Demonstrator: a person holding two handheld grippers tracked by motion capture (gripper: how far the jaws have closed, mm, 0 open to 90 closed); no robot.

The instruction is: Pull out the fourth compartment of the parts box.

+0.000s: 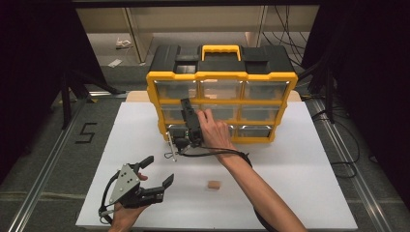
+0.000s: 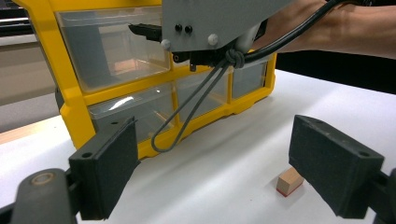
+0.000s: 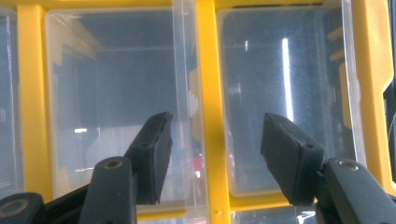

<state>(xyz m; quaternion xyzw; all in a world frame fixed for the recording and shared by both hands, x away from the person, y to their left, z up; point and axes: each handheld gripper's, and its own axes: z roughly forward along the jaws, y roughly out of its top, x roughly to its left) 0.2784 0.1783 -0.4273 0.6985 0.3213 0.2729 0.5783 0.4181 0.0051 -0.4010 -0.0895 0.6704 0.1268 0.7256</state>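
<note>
From the high view, a yellow box of drawers [image 1: 221, 104] stands at the far side of the white table [image 1: 300, 164]. The right gripper [image 1: 186, 108] is pressed up close to the drawers on the box's left side. The left gripper [image 1: 157, 171] waits low on the table, near the person, with its jaws wide and nothing in them. A small wooden block [image 1: 213, 185] lies alone on the table, well apart from the box.

In the left gripper view, the two black jaws stand far apart. The block [image 2: 289, 182] sits just inside the right jaw, not touched. The box [image 2: 74, 100] is farther off.

In the right gripper view, the jaws are partly open, with nothing squeezed. They sit on either side of a yellow bar [image 3: 208, 112] between two clear drawers [image 3: 116, 107].

I think the job now is to pull a drawer open. To do it well, the right gripper should slide over to one drawer's lip, not the bar. Then it should pinch firmly and pull straight back, slowly, so the box does not slide.
</note>
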